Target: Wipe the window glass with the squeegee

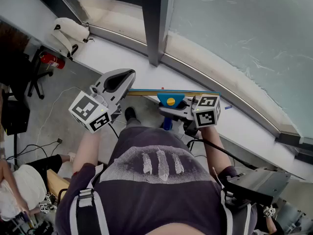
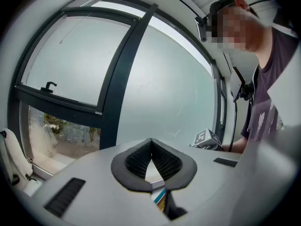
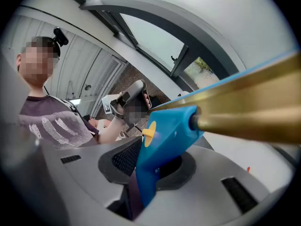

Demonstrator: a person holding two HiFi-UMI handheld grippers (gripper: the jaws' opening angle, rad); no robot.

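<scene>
Window glass (image 1: 234, 28) ahead, hazy and streaked. Squeegee (image 1: 170, 101) hangs level near the person's chest, short of the pane, blue handle clamped in the right gripper (image 1: 171, 114). Left gripper (image 1: 128, 76) closed, empty. Looks like the approach: next, blade onto the glass.

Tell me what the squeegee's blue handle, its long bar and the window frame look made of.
Blue handle: likely moulded plastic, matte, even colour with soft edges.
Long bar: looks like brass or brass-toned metal, satin golden sheen with streaked highlights.
Window frame: probably painted or coated metal, dark grey, smooth and straight-edged; core unclear.
</scene>
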